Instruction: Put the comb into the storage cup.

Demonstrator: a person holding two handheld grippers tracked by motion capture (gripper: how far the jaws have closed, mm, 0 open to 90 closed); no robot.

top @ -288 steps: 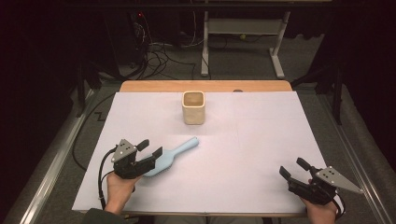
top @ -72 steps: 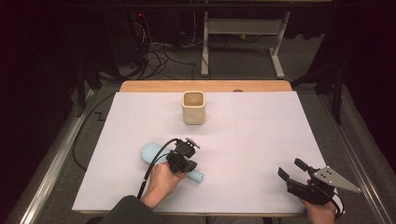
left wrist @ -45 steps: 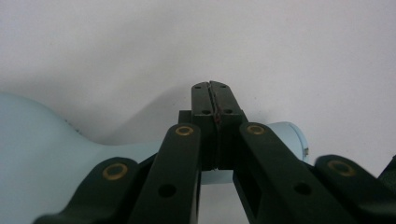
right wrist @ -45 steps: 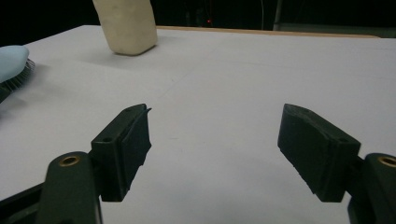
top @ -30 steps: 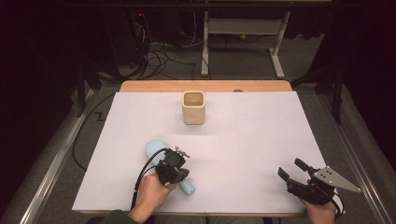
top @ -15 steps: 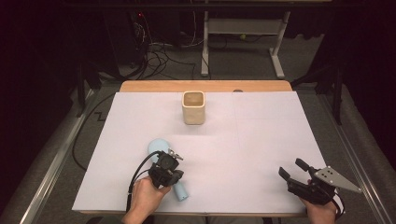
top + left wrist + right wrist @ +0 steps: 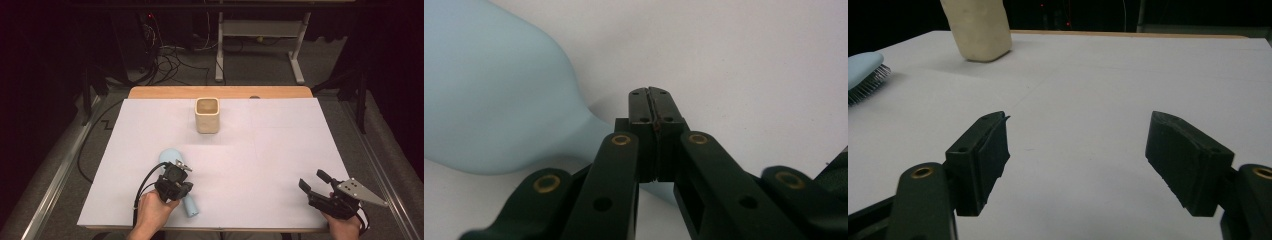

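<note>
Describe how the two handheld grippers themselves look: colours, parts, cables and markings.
Both are black. The left gripper has flat rectangular pads, angular linkage arms with brass-coloured pivot rings, and a black cable looping back past the left hand. The right gripper carries a grey three-cornered plate with small holes on top; its jaws end in thick, blocky black pads, with the same brass rings. No sleeves are visible.

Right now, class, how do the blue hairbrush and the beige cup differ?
The hairbrush lies flat near the front left; the cup stands upright at the far middle. The hairbrush is pale blue and long; the cup is beige and squarish. Both rest on the white sheet.
</note>
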